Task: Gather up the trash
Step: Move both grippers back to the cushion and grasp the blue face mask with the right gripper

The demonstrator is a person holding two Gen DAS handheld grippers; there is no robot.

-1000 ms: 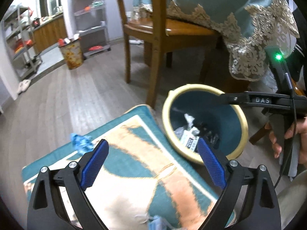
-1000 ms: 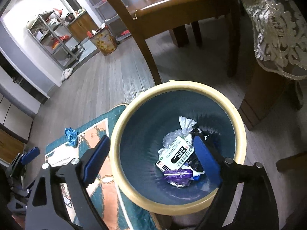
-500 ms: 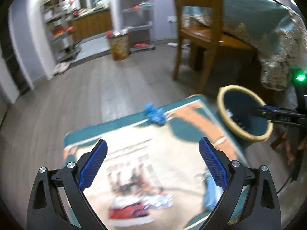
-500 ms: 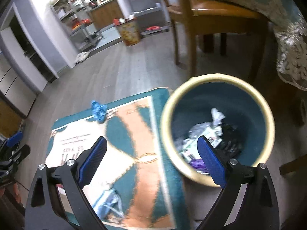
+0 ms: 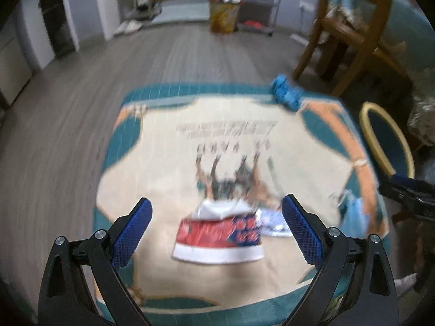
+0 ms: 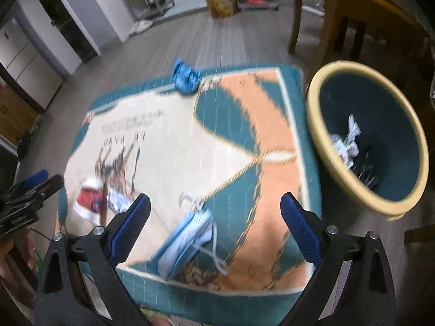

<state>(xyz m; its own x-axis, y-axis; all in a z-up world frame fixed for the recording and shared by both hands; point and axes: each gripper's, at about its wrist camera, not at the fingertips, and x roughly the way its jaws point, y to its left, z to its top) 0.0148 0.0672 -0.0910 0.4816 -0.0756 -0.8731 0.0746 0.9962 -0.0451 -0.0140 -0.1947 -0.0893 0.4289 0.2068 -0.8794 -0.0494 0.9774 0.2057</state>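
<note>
Left gripper (image 5: 217, 218): held above the rug (image 5: 168, 168), looking down and forward; blue ribbed fingers (image 5: 131, 229) spread wide, nothing between them. Black hinged frames, silver screws at the joints.

Right gripper (image 6: 214, 221): likewise spread wide and empty, poised over the rug's near edge beside the bin; seen also at the right margin of the left wrist view (image 5: 407, 193).

Below the left gripper, flat on the rug: red-and-white snack wrapper (image 5: 218, 237), crinkled foil, long axis roughly crosswise to the fingers, torn silvery end pointing away. Just beside it to the right, touching or nearly so, a pale silvery wrapper (image 5: 272, 224), blurred.

Below the right gripper: light blue face mask (image 6: 187, 240), pleated, soft, lying aslant with its long axis from near left to far right; white ear loops trailing at both ends.

At the rug's far edge: crumpled blue plastic scrap (image 6: 186, 77), well apart from both grippers.

Rug: teal border, cream centre with printed figures and text, orange band; woven, flat on grey wood-grain floor (image 5: 81, 81).

Right of the rug, just beside its edge: round trash bin (image 6: 323, 125), cream rim, dark blue inside, upright, holding white and dark litter. Behind it: wooden chair (image 5: 350, 27).
</note>
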